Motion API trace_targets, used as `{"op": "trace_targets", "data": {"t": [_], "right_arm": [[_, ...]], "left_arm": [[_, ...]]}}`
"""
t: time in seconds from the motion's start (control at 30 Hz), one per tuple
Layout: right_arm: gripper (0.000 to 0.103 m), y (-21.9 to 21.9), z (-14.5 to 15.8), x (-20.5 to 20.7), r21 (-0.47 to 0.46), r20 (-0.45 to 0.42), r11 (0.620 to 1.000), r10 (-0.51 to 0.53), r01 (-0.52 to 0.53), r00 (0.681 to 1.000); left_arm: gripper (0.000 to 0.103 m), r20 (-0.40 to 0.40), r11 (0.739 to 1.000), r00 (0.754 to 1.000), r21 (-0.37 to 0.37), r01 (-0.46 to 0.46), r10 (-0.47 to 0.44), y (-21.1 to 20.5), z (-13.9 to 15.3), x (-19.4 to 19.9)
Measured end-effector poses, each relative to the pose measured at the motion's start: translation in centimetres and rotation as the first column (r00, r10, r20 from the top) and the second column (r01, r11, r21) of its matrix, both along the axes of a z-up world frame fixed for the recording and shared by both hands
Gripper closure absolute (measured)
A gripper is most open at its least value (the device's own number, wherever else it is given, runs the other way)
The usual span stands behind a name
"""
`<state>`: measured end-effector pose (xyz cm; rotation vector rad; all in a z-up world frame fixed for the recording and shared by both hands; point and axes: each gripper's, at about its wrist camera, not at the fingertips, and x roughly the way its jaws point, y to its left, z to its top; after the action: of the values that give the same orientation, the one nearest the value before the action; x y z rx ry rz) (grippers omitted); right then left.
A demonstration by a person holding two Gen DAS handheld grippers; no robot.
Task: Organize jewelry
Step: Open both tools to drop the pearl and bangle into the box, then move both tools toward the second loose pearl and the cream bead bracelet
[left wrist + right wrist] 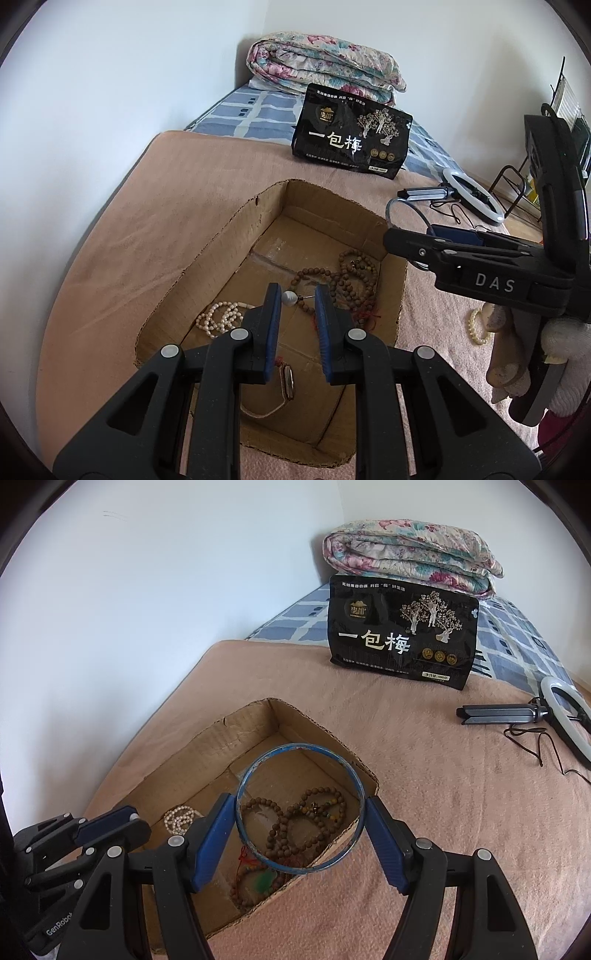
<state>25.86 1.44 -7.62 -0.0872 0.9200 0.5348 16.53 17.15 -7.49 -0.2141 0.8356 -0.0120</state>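
Note:
An open cardboard box (pixel 229 236) (pixel 236 720) sits on a pink blanket. Inside lie brown bead strands (pixel 351 277) (pixel 295 823), a white pearl bracelet (pixel 219 317) (pixel 179 818), a watch (pixel 286 382) and a white bead on a pin (pixel 290 297). My left gripper (pixel 297 295) is open above the box, the white bead between its tips. My right gripper (pixel 301 808) is shut on a blue bangle (pixel 258 853) and holds it over the box's right edge. The right gripper also shows in the left wrist view (pixel 402 240), holding the bangle (pixel 406 206).
A black snack bag (pixel 351 133) (pixel 402 631) stands at the back of the blanket before a folded floral quilt (pixel 325 62) (pixel 410 554). A ring light with tripod (pixel 472 195) (pixel 561 716) lies right. A pearl bracelet (pixel 478 326) lies on the blanket right of the box. A white wall is left.

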Motion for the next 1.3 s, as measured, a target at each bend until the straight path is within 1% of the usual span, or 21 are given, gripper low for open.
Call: {"op": "trace_targets", "data": {"t": [0.17,0.4,0.47,0.5,0.53,0.57,0.6,0.73,0.8,0.9,1.3], "right_arm": [[0.030,0.5,-0.3,0.2,-0.011,0.003,1.000,0.006,-0.006,1.000],[0.030,1.0,-0.1,0.2,-0.005,0.008,1.000,0.013,-0.013,1.000],[0.028,1.2,0.0,0.0,-0.007,0.017,1.000,0.021,-0.021,1.000],[0.023,1.3,0.1,0.0,-0.008,0.021,1.000,0.023,-0.023,1.000],[0.020,1.3,0.2,-0.1,-0.009,0.026,1.000,0.021,-0.021,0.999],[0.015,1.4,0.3,-0.2,-0.011,0.035,1.000,0.016,-0.016,0.999],[0.013,1.3,0.4,-0.2,-0.009,0.041,1.000,0.012,-0.012,0.999],[0.012,1.4,0.7,-0.4,-0.013,0.045,1.000,0.005,-0.004,0.999],[0.009,1.4,0.7,-0.5,-0.020,0.051,1.000,0.003,-0.002,0.999],[0.009,1.4,1.0,-0.8,-0.029,0.057,1.000,0.008,-0.006,0.998],[0.007,0.2,3.1,-2.5,-0.052,0.099,0.999,-0.001,0.006,0.995]], "left_arm": [[0.085,-0.002,1.000,1.000,0.005,0.004,-0.004,0.0,-0.1,0.1],[0.085,-0.001,1.000,1.000,-0.009,-0.006,0.006,0.1,-0.3,0.0],[0.085,-0.006,1.000,1.000,-0.009,-0.005,0.005,0.2,-0.4,-0.1],[0.083,-0.007,1.000,1.000,-0.007,-0.006,0.006,0.2,-0.4,-0.1],[0.071,-0.009,1.000,1.000,-0.003,-0.009,0.009,0.3,-0.4,-0.1],[0.064,-0.007,1.000,1.000,-0.001,-0.014,0.014,0.3,-0.4,-0.2],[0.056,-0.003,1.000,1.000,-0.001,-0.018,0.018,0.4,-0.3,-0.2],[0.056,0.002,1.000,1.000,-0.004,-0.024,0.024,0.6,0.0,-0.4],[0.056,0.003,1.000,1.000,-0.004,-0.024,0.025,0.6,0.1,-0.5],[0.056,0.005,1.000,1.000,-0.003,-0.024,0.024,0.7,0.1,-0.5],[0.056,0.030,1.000,0.999,0.003,-0.013,0.013,-0.3,2.2,-1.7]]}}
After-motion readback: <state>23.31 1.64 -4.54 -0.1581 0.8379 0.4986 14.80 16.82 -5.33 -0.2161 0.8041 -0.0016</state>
